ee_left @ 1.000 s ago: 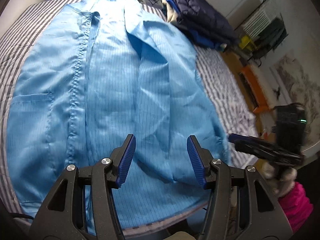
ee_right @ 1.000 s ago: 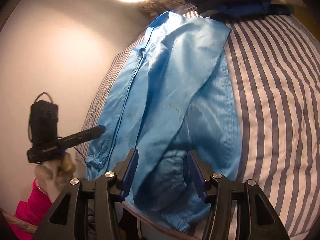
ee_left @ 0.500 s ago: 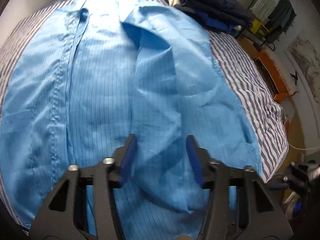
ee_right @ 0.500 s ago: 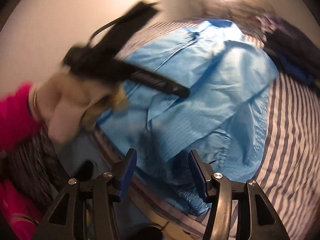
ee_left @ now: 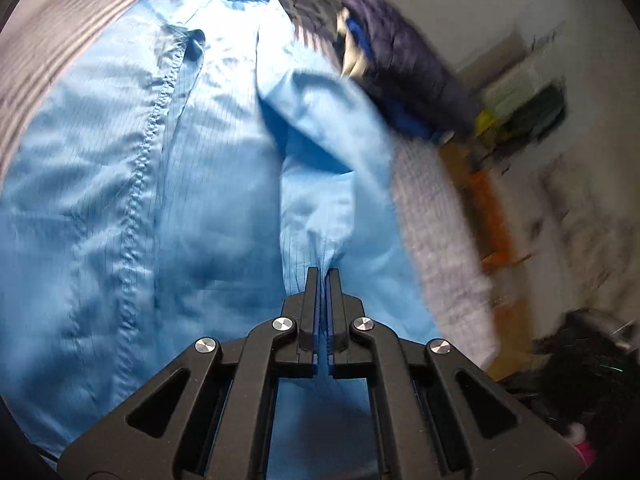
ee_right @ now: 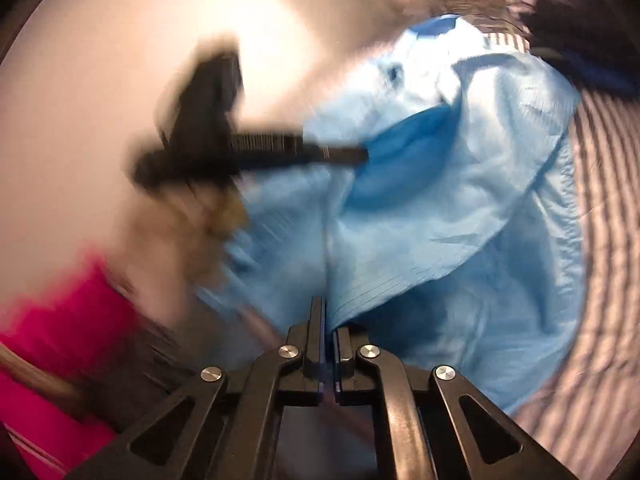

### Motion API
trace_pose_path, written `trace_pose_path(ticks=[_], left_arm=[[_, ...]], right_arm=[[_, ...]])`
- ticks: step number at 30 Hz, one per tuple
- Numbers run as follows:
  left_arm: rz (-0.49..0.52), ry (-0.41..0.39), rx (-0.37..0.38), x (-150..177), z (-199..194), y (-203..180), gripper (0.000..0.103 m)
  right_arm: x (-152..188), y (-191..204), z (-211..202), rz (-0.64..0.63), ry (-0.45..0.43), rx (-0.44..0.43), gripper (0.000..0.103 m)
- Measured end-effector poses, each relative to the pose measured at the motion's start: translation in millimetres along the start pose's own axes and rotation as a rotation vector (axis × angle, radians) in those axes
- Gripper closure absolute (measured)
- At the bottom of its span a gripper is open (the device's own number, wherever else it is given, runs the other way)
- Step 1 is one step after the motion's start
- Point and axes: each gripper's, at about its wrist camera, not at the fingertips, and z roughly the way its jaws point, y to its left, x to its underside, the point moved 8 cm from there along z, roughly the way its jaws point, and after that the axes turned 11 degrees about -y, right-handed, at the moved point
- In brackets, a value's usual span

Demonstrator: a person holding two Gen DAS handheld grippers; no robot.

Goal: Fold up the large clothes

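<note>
A large light-blue striped coat (ee_left: pixel 168 200) lies spread on a grey-and-white striped bed (ee_left: pixel 436 232), collar at the far end. My left gripper (ee_left: pixel 324 276) is shut on a pinch of the folded-over blue fabric near the coat's near right part. In the right wrist view the coat (ee_right: pixel 460 208) is bunched and lifted, and my right gripper (ee_right: pixel 328 312) is shut on its near edge. The left gripper (ee_right: pixel 352 155) shows there as a blurred black bar held by a hand, its tip against the fabric.
A pile of dark navy and blue clothes (ee_left: pixel 404 68) sits at the far right of the bed. Orange furniture (ee_left: pixel 488 208) and clutter stand beside the bed on the right. A pink sleeve (ee_right: pixel 60 328) is at the lower left of the right wrist view.
Both grippers have gone from open to shut on the blue fabric. The coat's right side is now gathered and pulled up. Both views are motion-blurred.
</note>
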Motion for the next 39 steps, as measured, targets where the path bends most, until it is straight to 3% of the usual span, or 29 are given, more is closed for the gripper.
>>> trace_pose_path(ticks=[2, 3, 5, 6, 8, 11, 12, 13, 14, 16, 17, 18, 19, 22, 23, 25, 27, 29, 30, 31, 32, 36, 39], left_arm=[[-0.12, 0.001, 0.122, -5.6, -12.7, 1.4, 0.103], [-0.152, 0.013, 0.144, -5.5, -14.5, 4.7, 0.103], [-0.145, 0.027, 0.083, -0.7, -11.2, 17.1, 0.103], [-0.132, 0.04, 0.022, 4.4, -7.9, 27.6, 0.103], [-0.128, 0.074, -0.061, 14.6, -0.3, 44.6, 0.103], [-0.08, 0.101, -0.144, 24.9, 2.5, 54.8, 0.103], [-0.056, 0.097, -0.152, 25.4, 0.5, 53.3, 0.103], [-0.038, 0.088, -0.155, 24.6, -2.6, 50.4, 0.103], [-0.027, 0.079, -0.152, 23.8, -5.0, 47.5, 0.103], [-0.007, 0.063, -0.144, 21.4, -7.3, 39.2, 0.087], [-0.007, 0.061, -0.139, 19.5, -7.7, 37.3, 0.068], [-0.014, 0.054, -0.123, 18.8, -7.0, 33.7, 0.059], [-0.026, 0.047, -0.111, 18.2, -7.5, 31.9, 0.059], [-0.063, 0.036, -0.078, 17.6, -10.0, 28.7, 0.059], [-0.06, 0.034, -0.074, 17.0, -10.2, 27.4, 0.059], [-0.044, 0.038, -0.077, 16.2, -5.0, 25.9, 0.059], [-0.03, 0.06, -0.08, 19.4, 3.6, 26.3, 0.059], [0.008, 0.074, -0.127, 25.7, 9.2, 32.2, 0.059], [0.076, 0.063, -0.23, 26.8, 12.4, 41.1, 0.059], [0.138, 0.055, -0.319, 26.7, 14.0, 48.7, 0.059], [0.19, 0.053, -0.391, 27.3, 14.2, 55.2, 0.059], [0.192, 0.037, -0.354, 29.2, 3.7, 52.4, 0.059], [0.231, 0.01, -0.33, 29.6, -5.0, 38.1, 0.059]], right_arm=[[-12.9, 2.8, -17.3, 0.111, -0.079, -0.102, 0.103], [-17.0, -1.0, -25.9, 0.169, -0.111, -0.135, 0.103], [-13.7, -18.0, -30.6, 0.264, -0.113, -0.13, 0.103], [-7.6, -26.1, -30.1, 0.289, -0.1, -0.104, 0.103], [10.4, -53.6, -21.0, 0.269, -0.018, 0.099, 0.099], [18.9, -72.1, -4.1, 0.201, 0.085, 0.223, 0.095], [18.5, -73.2, -0.8, 0.189, 0.1, 0.23, 0.09], [17.2, -71.5, -0.2, 0.17, 0.106, 0.239, 0.073], [14.6, -68.6, 0.3, 0.152, 0.097, 0.246, 0.068], [4.2, -66.5, 8.3, 0.136, 0.085, 0.25, 0.064], [0.1, -69.6, 12.2, 0.14, 0.087, 0.261, 0.062], [-0.4, -74.6, 11.5, 0.148, 0.095, 0.268, 0.06], [1.1, -78.1, 15.7, 0.161, 0.109, 0.269, 0.058], [11.7, -85.3, 23.7, 0.183, 0.151, 0.258, 0.062], [18.4, -80.6, 27.4, 0.175, 0.168, 0.247, 0.075], [30.2, -64.2, 31.9, 0.181, 0.18, 0.177, 0.084], [32.4, -41.1, 37.3, 0.139, 0.196, 0.105, 0.084], [33.3, -22.2, 40.2, 0.033, 0.224, 0.098, 0.082], [32.2, -17.6, 39.9, -0.008, 0.237, 0.106, 0.078], [27.3, -16.0, 37.1, -0.031, 0.231, 0.114, 0.066], [19.3, -17.7, 32.0, -0.029, 0.209, 0.111, 0.062], [-19.6, -48.5, 0.5, 0.065, 0.075, 0.109, 0.058], [-56.2, -106.0, -16.2, 0.152, -0.044, 0.232, 0.056]])
